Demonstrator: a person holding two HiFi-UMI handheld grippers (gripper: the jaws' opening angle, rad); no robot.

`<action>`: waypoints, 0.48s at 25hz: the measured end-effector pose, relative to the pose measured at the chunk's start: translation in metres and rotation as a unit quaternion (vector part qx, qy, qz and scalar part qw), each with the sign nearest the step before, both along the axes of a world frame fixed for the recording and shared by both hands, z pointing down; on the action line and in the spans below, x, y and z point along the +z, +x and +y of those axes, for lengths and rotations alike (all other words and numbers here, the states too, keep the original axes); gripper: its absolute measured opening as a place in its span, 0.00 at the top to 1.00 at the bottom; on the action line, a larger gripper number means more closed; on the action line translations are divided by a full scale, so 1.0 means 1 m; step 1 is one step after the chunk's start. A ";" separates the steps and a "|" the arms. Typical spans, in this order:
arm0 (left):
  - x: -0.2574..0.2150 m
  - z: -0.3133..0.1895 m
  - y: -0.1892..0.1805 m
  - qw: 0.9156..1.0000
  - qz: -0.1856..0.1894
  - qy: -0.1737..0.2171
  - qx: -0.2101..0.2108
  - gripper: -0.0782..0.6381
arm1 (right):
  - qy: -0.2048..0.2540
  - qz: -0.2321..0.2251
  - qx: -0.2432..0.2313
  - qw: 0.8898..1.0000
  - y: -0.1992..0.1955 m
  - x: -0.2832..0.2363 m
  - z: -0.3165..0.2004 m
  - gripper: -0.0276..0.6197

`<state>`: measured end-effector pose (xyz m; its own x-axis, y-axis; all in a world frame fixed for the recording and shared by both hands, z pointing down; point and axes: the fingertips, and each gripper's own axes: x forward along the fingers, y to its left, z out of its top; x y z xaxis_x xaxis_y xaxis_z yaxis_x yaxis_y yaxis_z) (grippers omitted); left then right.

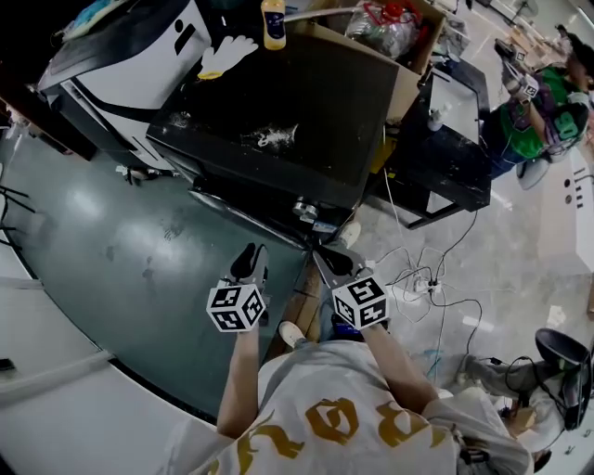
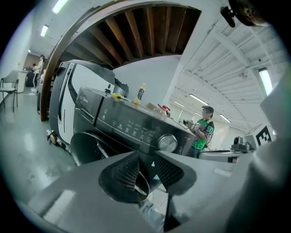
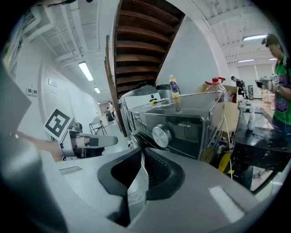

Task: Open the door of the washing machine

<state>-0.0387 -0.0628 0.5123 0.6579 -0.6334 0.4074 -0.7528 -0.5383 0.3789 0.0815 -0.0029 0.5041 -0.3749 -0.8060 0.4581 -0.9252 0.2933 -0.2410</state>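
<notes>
In the head view the black washing machine (image 1: 288, 102) stood at 12 o'clock from the person, its flat top facing the camera. A yellow bottle (image 1: 273, 23) and a white glove (image 1: 227, 54) lay on its far edge, and a cardboard box (image 1: 408, 79) sat at its 2 o'clock corner.

Both grippers were held side by side just short of the machine's front edge. The left gripper (image 1: 251, 255) was at about 7 o'clock of the machine and the right gripper (image 1: 325, 252) at about 5 o'clock. Neither touched it.

In the left gripper view the left gripper (image 2: 145, 157) had its jaws a little apart, released, with nothing between them. The washing machine (image 2: 132, 123) rose beyond them, with its control knob (image 2: 168, 143) at 1 o'clock of the jaws. The round dark door (image 2: 86, 146) was at 9 o'clock, low on the front. I could not tell whether the door was latched.

In the right gripper view the right gripper (image 3: 141, 152) was clenched to a thin slit, gripping nothing. The knob (image 3: 162, 135) sat at 1 o'clock and the bottle (image 3: 173, 86) at 12 o'clock.

A person in a green top (image 1: 538, 116) worked at 2 o'clock, well apart. Cables (image 1: 418, 283) trailed on the floor at 4 o'clock.
</notes>
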 end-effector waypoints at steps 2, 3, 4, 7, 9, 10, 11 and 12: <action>0.012 -0.006 0.010 1.000 -0.005 -0.014 0.008 0.75 | -0.011 -0.001 0.001 1.000 0.004 0.007 -0.002 0.88; 0.018 -0.009 0.014 1.000 -0.008 -0.020 0.011 0.75 | -0.016 -0.002 0.000 1.000 0.005 0.011 -0.004 0.88; 0.023 -0.012 0.018 0.999 -0.012 -0.026 0.014 0.75 | -0.020 -0.003 0.000 1.000 0.006 0.014 -0.005 0.89; 0.042 -0.022 0.025 0.999 -0.026 -0.046 0.014 0.75 | -0.031 -0.003 -0.001 1.000 0.011 0.022 -0.009 0.89; 0.056 -0.028 0.029 0.998 -0.034 -0.060 0.012 0.74 | -0.039 -0.003 0.000 0.999 0.014 0.028 -0.012 0.89; 0.063 -0.031 0.031 0.997 -0.037 -0.067 0.011 0.74 | -0.044 -0.003 0.000 0.999 0.016 0.031 -0.013 0.89; 0.069 -0.033 0.033 0.996 -0.038 -0.074 0.011 0.74 | -0.048 -0.002 0.001 0.999 0.019 0.034 -0.013 0.89; 0.076 -0.035 0.035 0.996 -0.040 -0.081 0.009 0.74 | -0.052 -0.002 0.001 0.999 0.021 0.037 -0.013 0.89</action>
<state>-0.0033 -0.0979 0.5879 0.6305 -0.5429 0.5547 -0.7744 -0.4889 0.4017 0.1024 -0.0164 0.5407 -0.3760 -0.7544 0.5380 -0.9243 0.2649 -0.2747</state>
